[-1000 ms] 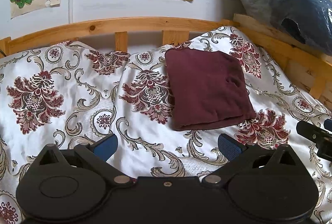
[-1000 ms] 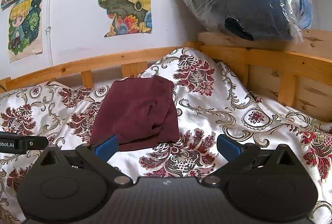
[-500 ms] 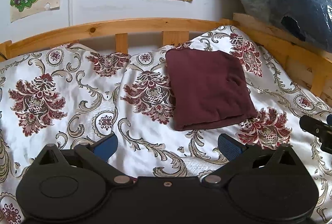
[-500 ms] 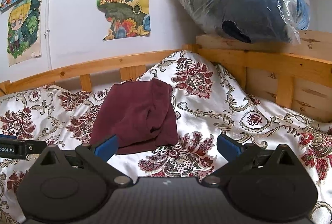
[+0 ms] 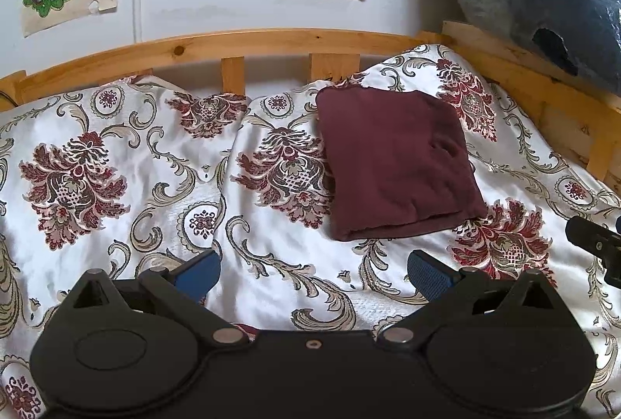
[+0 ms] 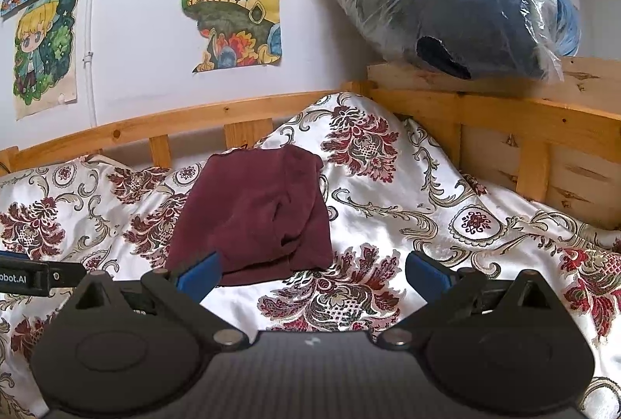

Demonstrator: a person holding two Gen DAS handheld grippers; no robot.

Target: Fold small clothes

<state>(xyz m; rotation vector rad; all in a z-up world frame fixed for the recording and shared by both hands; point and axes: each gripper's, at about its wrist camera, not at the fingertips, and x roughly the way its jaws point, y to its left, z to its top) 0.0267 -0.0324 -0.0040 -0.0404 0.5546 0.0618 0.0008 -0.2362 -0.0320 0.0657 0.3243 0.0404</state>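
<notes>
My left claw (image 5: 312, 273) and right claw (image 6: 312, 273) both gape wide, empty, short of the cloth (image 5: 396, 163); it lies folded square on the bed (image 5: 155, 186), so I judge it finished.

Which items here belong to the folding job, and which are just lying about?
Part of the job:
- maroon garment, folded, lying on the bedspread
- left tongs, open, empty
- right tongs, open, empty

Just lying about:
- floral bedspread
- wooden bed rail
- plastic-wrapped bundle on the bed frame
- drawings on the wall
</notes>
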